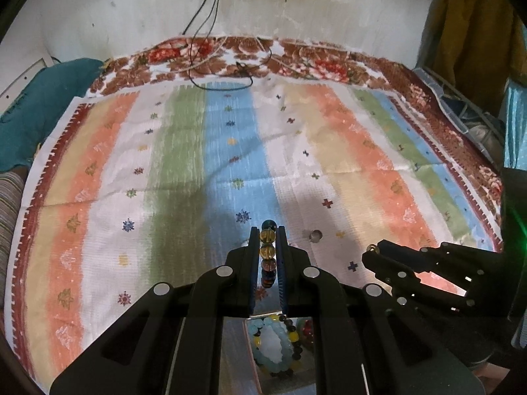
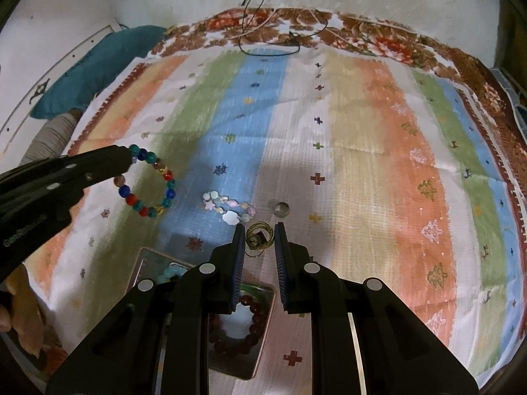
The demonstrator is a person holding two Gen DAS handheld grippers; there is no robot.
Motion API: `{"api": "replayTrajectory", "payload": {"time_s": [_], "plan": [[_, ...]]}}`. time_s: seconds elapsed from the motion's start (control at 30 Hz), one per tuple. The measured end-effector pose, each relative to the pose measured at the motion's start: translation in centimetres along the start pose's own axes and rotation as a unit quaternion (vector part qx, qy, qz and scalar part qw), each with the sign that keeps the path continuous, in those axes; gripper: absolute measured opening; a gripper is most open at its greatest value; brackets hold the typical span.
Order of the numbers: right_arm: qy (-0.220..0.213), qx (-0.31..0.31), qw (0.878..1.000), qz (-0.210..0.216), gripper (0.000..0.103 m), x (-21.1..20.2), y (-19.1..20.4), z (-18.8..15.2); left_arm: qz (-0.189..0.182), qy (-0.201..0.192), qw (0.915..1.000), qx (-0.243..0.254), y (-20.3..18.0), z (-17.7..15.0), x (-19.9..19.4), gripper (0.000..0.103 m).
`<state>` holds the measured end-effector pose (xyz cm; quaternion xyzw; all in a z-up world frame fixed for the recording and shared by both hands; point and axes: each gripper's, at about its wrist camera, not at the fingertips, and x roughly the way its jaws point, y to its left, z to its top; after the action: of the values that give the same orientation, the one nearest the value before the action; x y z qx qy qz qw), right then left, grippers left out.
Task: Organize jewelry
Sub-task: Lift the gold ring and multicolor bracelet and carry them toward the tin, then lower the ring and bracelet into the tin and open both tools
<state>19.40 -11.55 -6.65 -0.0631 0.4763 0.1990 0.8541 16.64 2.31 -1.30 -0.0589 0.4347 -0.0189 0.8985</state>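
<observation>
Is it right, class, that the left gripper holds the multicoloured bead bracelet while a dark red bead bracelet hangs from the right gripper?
Not quite. The left gripper does hold the multicoloured bead bracelet, but the right wrist view shows the dark red bead bracelet lying in a tray beneath the right gripper.

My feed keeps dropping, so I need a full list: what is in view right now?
multicoloured bead bracelet: one, blue, red and green, held up by the left tool
pastel charm bracelet: one, lying on the cloth
clear ring: one, on the cloth beyond the right tool
gold wire piece: one, between the right tool's fingers
dark red bead bracelet: one, in a tray
trays: two, near edge
striped cloth: one, pastel
cables: dark, far wall
left tool: black
right tool: black
</observation>
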Motion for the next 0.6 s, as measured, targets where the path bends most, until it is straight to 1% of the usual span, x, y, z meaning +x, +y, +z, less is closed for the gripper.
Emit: {"api": "replayTrajectory", "payload": {"time_s": [0.2,0.33,0.43,0.6], "plan": [[-0.015,0.005,1.000,0.006,0.019,-1.4,0.0,-0.5,-0.011,-0.020,0.9997,0.004,-0.5,-0.6,-2.2,0.009],[-0.021,0.002,1.000,0.008,0.019,-1.9,0.1,-1.0,-0.019,-0.027,0.9995,0.003,-0.9,-1.1,-3.3,0.009],[-0.021,-0.010,1.000,0.000,0.019,-2.1,0.5,-1.5,-0.024,-0.030,0.9993,0.005,-1.1,-1.5,-3.9,0.009],[-0.035,-0.008,0.999,0.012,0.019,-3.3,0.7,-2.0,-0.027,-0.036,0.9989,0.013,-1.6,-2.3,-5.0,0.009]]}}
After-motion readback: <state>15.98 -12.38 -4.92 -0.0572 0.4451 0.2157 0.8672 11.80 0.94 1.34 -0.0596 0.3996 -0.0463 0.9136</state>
